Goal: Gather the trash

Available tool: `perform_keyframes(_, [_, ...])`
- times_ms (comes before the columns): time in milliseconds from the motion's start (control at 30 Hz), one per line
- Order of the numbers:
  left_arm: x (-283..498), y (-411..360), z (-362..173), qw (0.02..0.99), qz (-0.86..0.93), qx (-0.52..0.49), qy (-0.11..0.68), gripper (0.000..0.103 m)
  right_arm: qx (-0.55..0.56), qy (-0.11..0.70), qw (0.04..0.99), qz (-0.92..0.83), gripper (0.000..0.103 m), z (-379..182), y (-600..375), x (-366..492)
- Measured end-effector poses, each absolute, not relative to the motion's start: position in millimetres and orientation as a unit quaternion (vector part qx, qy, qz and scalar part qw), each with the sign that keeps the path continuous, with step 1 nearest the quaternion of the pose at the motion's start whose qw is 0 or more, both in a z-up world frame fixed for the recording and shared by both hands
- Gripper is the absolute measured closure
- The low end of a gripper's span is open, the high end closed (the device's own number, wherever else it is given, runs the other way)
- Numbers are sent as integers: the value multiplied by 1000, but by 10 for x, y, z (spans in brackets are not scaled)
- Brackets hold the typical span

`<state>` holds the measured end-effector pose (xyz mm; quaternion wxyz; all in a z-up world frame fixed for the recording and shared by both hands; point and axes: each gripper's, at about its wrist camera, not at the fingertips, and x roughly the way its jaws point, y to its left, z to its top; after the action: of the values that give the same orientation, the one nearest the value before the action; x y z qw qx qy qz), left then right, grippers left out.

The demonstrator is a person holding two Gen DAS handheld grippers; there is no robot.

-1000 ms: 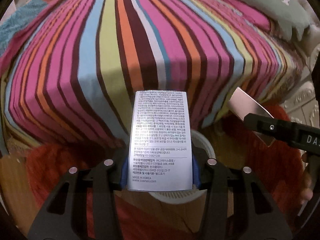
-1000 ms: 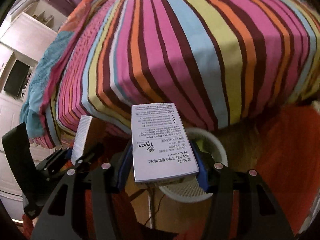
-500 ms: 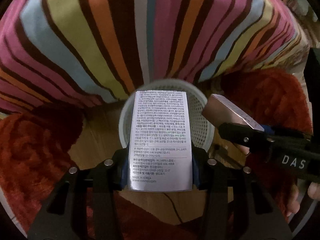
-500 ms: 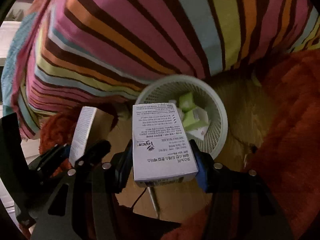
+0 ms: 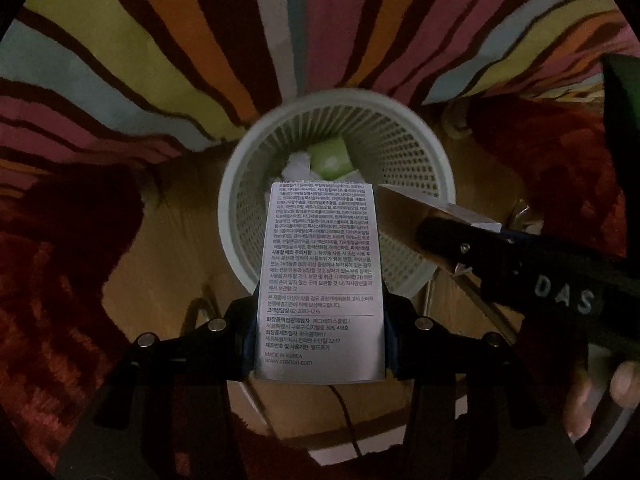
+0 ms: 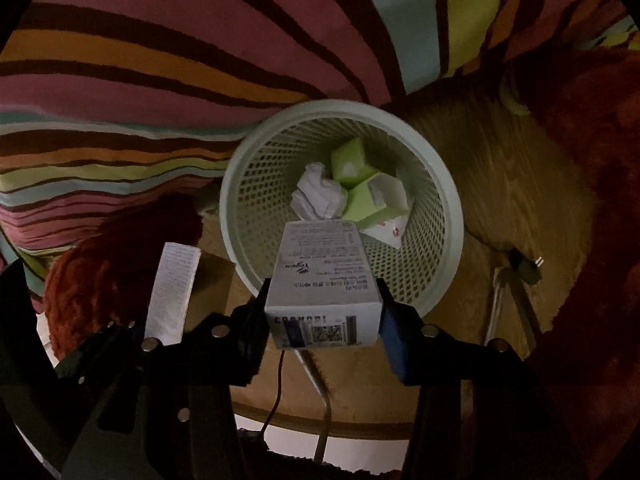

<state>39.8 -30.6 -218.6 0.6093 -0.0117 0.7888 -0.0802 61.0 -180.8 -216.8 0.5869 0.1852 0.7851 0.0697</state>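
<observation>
Both grippers have dropped lower and closer to the white mesh wastebasket [image 5: 438, 152] since half a second ago, so that its mouth now fills the middle of each view and the striped bedspread [image 5: 168, 52] has slid up to the top edge. Seen from the left wrist, the left gripper [image 5: 320, 336] has its jaws clamped on a tall white carton printed with Korean text [image 5: 320, 272]; the carton's far end hangs over the near rim of the wastebasket. Just beside it, over the near right part of the wastebasket, the right gripper [image 5: 460, 240] reaches in from the side with a second box between its jaws.

From the right wrist, the right gripper [image 6: 324, 320] has its jaws pressed against the sides of a white cosmetics box [image 6: 322, 276], barcode end toward the camera and far end above the near rim of the wastebasket [image 6: 452, 204]. Inside the wastebasket lie crumpled white paper [image 6: 318, 194] and pale green boxes [image 6: 352, 164]. Left of the wastebasket, the left gripper's carton [image 6: 172, 292] stands upright. Red shaggy rugs [image 6: 592, 184] flank the wastebasket on a wooden floor [image 6: 504, 184], where a cable with a plug [image 6: 528, 270] lies to the right
</observation>
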Motion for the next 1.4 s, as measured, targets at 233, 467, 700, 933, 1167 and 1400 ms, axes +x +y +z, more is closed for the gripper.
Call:
perform_keyframes(233, [425, -321, -2379, 575, -78, -29, 814, 39, 187, 804, 561, 66, 46, -2327, -1784, 607])
perform_keyframes(467, [446, -330, -2373, 576, -74, -20, 814, 25, 189, 803, 563, 51, 21, -2352, -1812, 605])
perform_keyframes(700, [463, -314, -2320, 589, -72, -22, 805, 25, 188, 800, 567, 49, 15, -2331, -1791, 597])
perform_keyframes(933, [465, -215, -2178, 612, -57, -36, 788, 25, 170, 783, 596, 51, 12, -2163, -1794, 585])
perform_keyframes(1167, [469, -142, -1925, 657, -39, -44, 752, 25, 131, 732, 666, 59, 11, -1761, -1755, 616])
perform_keyframes(1400, [489, -95, -1637, 706, -30, -33, 707, 25, 96, 672, 732, 56, 11, -1355, -1766, 623])
